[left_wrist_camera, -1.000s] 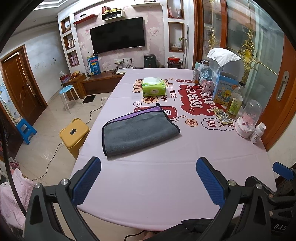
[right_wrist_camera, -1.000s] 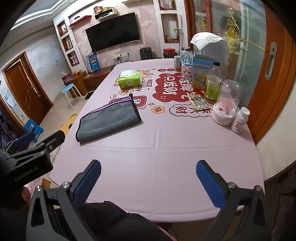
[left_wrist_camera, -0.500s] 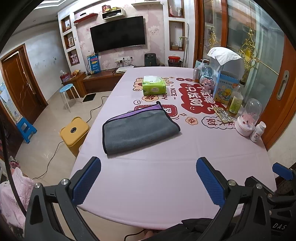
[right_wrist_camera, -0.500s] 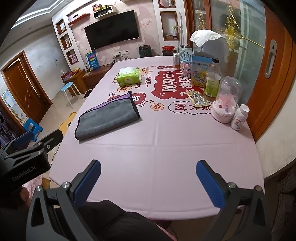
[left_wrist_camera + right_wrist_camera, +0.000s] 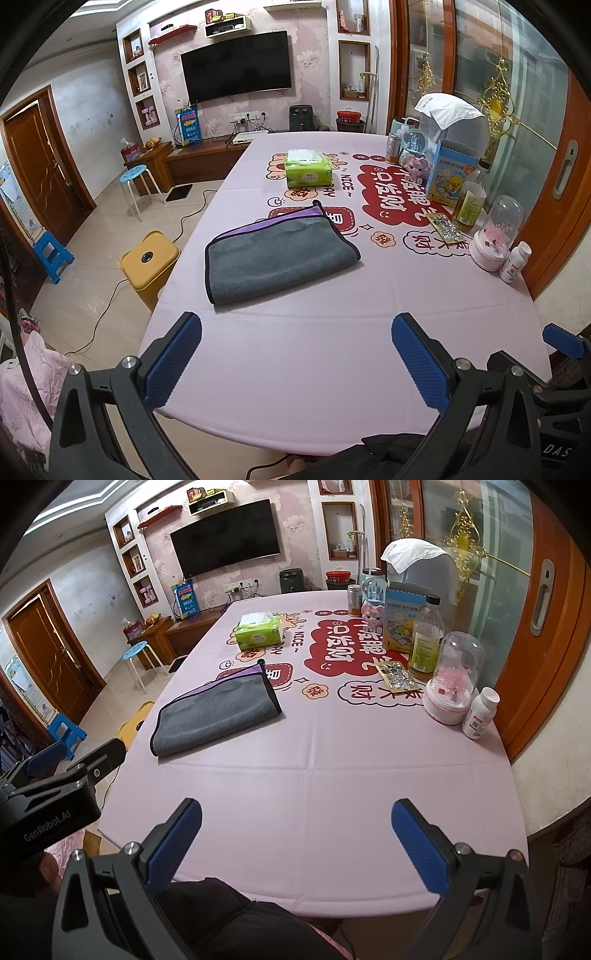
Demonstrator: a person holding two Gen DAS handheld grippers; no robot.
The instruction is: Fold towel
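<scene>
On the pink printed tablecloth [image 5: 295,350], seen from the left wrist camera, the grey plush towel with dark piping and a purple underside [image 5: 277,254] lies flat, apparently folded over once, its purple layer peeking out along the far edge. It sits toward the table's left edge, well short of the green tissue pack [image 5: 308,172] beyond it. The left gripper [image 5: 297,354] hovers near the table's front edge, its blue-padded fingers [image 5: 173,356] spread wide and holding nothing, clear of the towel.

From the right wrist camera, the same towel [image 5: 218,712] lies left of centre, well apart from the cluster on the right: a glass dome ornament [image 5: 452,677], a white pill bottle [image 5: 480,712], an amber liquid bottle [image 5: 426,635] and a foil blister pack [image 5: 397,675]. The right gripper [image 5: 297,838] is likewise wide open and empty, hanging over bare cloth near the front edge.

My judgement is that another fold, if wanted, carries two risks. The towel is close to the table's left edge, so a pinch that drags rather than lifts could pull it over the side. A grip taking only the top layer would undo the existing fold, and a wide sweep rightward could knock the pill bottle or dome.
</scene>
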